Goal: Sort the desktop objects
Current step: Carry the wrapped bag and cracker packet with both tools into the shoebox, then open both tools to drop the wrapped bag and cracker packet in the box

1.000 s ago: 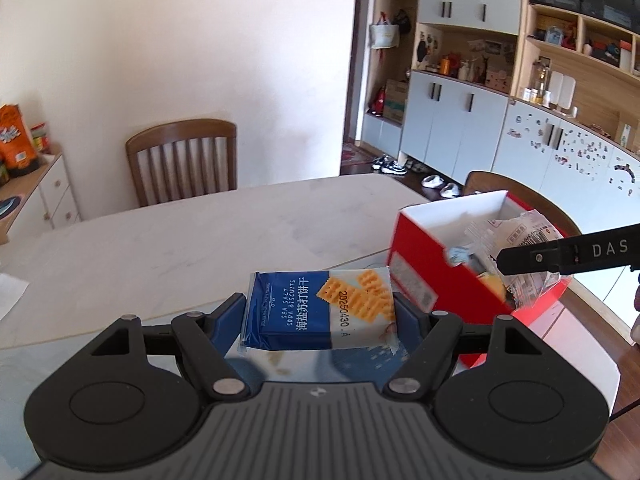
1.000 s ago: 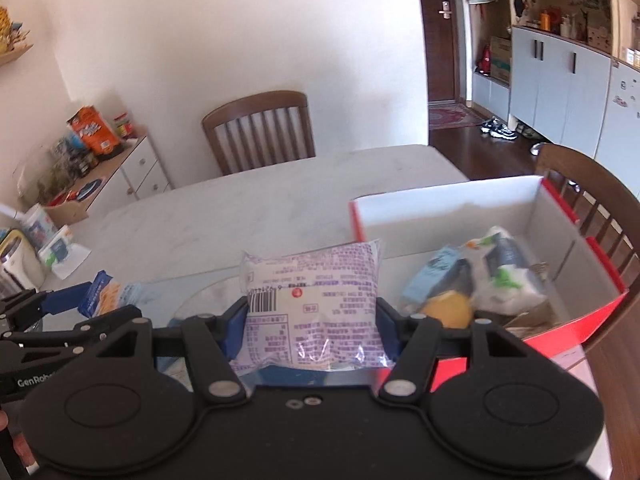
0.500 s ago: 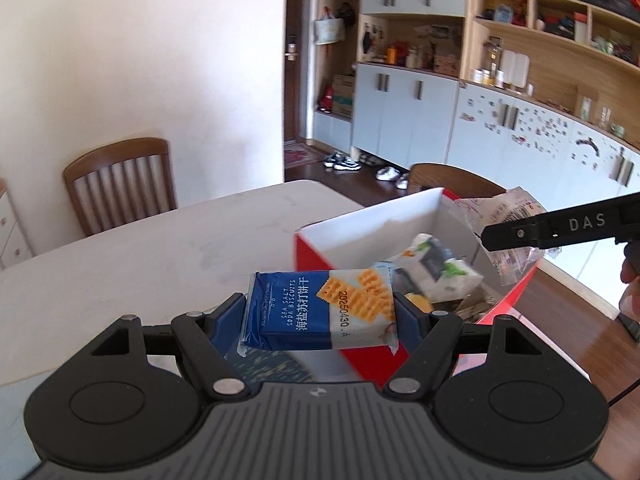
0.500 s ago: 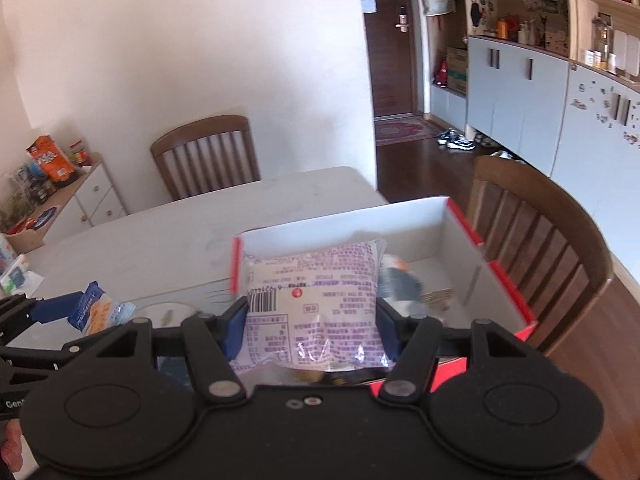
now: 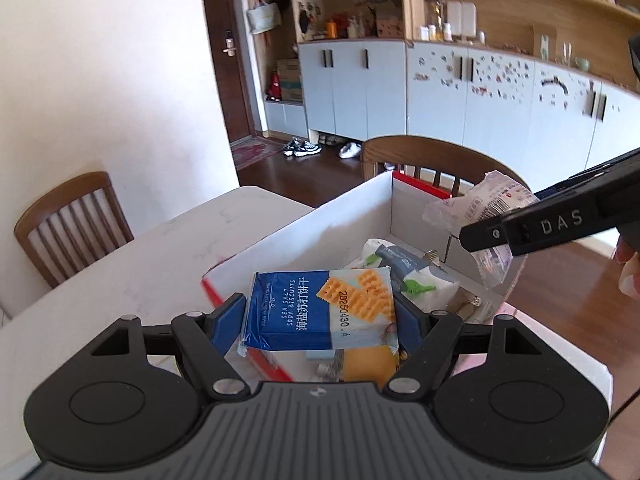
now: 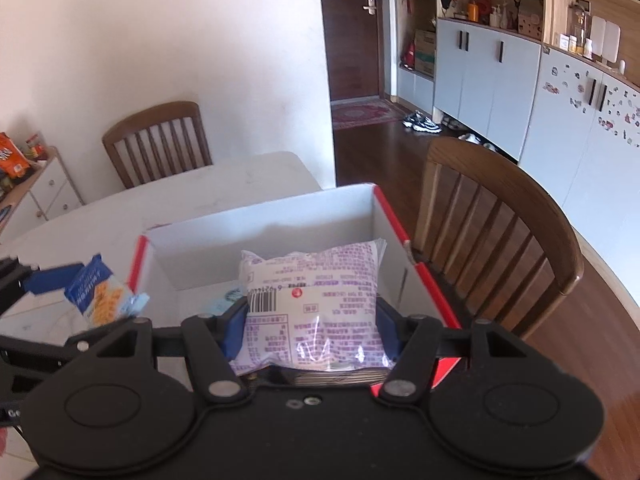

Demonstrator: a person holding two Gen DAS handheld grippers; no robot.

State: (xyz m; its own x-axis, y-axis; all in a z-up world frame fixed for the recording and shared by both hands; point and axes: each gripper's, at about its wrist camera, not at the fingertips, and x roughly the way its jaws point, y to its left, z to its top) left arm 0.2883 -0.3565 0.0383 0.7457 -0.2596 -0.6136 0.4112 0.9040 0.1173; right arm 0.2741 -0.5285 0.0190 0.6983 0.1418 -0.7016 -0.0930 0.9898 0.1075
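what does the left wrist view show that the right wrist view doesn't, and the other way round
Only the left wrist view shows the items already lying in the box: a green-and-white packet and a yellow packet. Only the right wrist view shows the side cabinet with an orange snack bag. Both show the red-and-white box, the blue cracker pack in the left gripper, and the white-and-purple bag in the right gripper.

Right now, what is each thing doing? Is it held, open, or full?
Left gripper: shut on the cracker pack.
Cracker pack: held above the box.
Right gripper: shut on the white packet.
White packet: held above the box.
Red box: open, snacks inside.
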